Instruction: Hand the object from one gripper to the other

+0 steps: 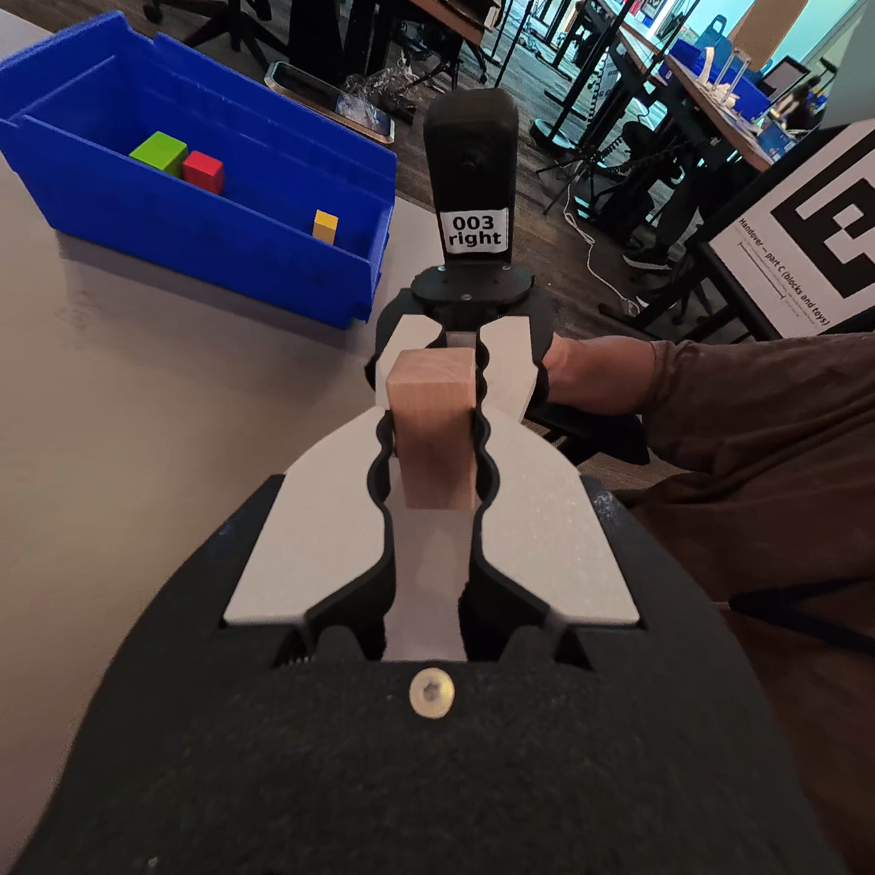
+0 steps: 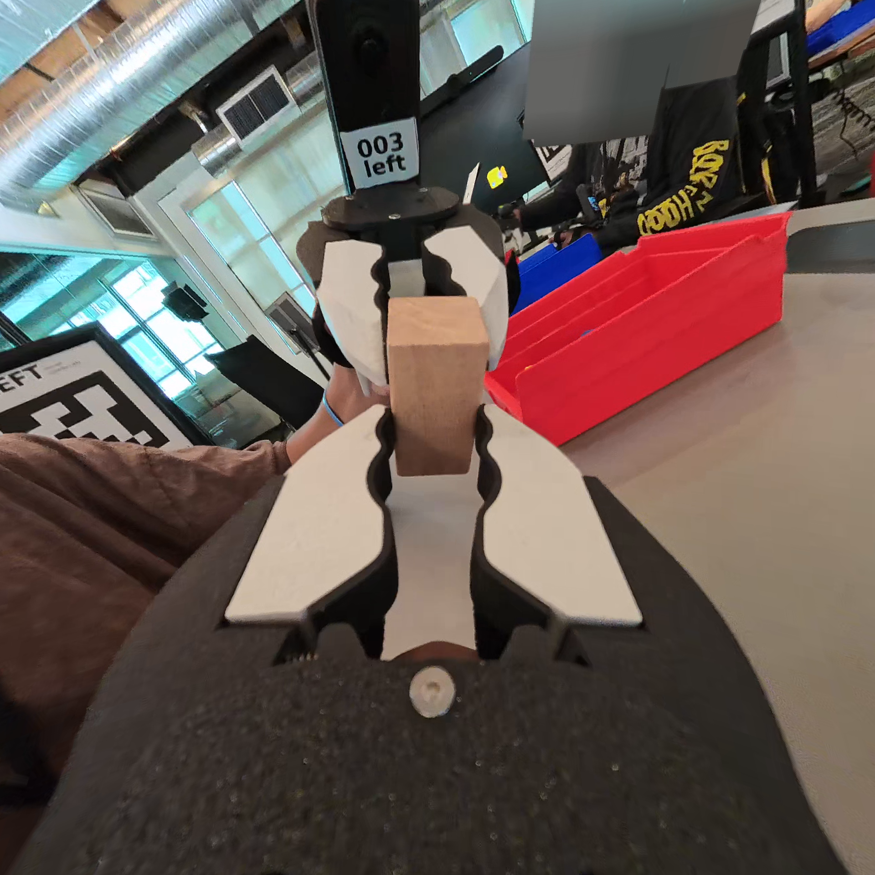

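A plain wooden block (image 1: 435, 450) is held in the air between the two grippers, which face each other tip to tip. In the left wrist view my left gripper (image 1: 431, 416) is shut on the block's near end. The right gripper (image 1: 450, 402) straddles its far end. In the right wrist view my right gripper (image 2: 433, 416) has its black pads against the near end of the block (image 2: 433, 379). The left gripper (image 2: 432, 374) clasps the far end. A hand in a brown sleeve (image 1: 710, 379) holds the right gripper.
A blue bin (image 1: 213, 246) on the grey table (image 1: 118, 450) holds a green block (image 1: 158, 154), a red block (image 1: 203, 171) and a yellow block (image 1: 325, 226). A red bin (image 2: 639, 331) stands on the table at the right. Black-and-white marker boards (image 1: 828, 227) stand at the table's edge.
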Tool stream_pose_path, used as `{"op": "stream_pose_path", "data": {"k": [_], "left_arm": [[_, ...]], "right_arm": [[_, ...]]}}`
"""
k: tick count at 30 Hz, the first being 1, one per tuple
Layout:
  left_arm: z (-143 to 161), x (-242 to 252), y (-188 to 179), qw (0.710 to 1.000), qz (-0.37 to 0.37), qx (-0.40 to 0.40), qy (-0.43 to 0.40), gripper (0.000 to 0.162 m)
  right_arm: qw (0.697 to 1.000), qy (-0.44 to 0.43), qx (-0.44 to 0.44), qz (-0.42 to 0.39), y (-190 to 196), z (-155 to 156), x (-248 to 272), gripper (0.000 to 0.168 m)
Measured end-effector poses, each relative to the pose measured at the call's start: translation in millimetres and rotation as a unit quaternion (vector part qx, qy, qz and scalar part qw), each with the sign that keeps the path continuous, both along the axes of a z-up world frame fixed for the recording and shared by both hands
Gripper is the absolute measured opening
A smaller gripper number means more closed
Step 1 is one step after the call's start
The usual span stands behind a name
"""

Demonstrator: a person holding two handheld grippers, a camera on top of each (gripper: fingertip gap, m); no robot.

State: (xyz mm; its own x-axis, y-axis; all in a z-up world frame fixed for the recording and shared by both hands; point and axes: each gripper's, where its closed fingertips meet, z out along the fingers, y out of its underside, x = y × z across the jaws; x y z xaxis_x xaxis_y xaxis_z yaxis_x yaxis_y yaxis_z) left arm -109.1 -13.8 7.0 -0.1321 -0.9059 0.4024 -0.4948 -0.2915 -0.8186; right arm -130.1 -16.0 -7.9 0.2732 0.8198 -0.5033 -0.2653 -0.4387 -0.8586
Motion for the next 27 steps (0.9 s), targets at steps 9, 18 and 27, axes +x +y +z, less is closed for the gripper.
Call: {"op": "stream_pose_path", "data": {"k": [9, 18, 27], "left_arm": [[-35.7, -45.3, -18.4, 0.989, 0.146, 0.007, -0.024, 0.07], [-123.1, -85.8, -38.0, 0.977, 0.21, -0.025, 0.011, 0.059], [-117.7, -82.5, -44.0, 0.981, 0.194, -0.012, 0.012, 0.057]], "right_arm": [[0.979, -0.155, 0.045, -0.121, 5.0, 30.0, 70.2, 0.033], [0.84, -0.433, -0.051, -0.323, 42.6, 33.4, 277.8, 0.033], [0.73, -0.465, -0.446, -0.225, 22.0, -125.1, 327.7, 0.033]]}}
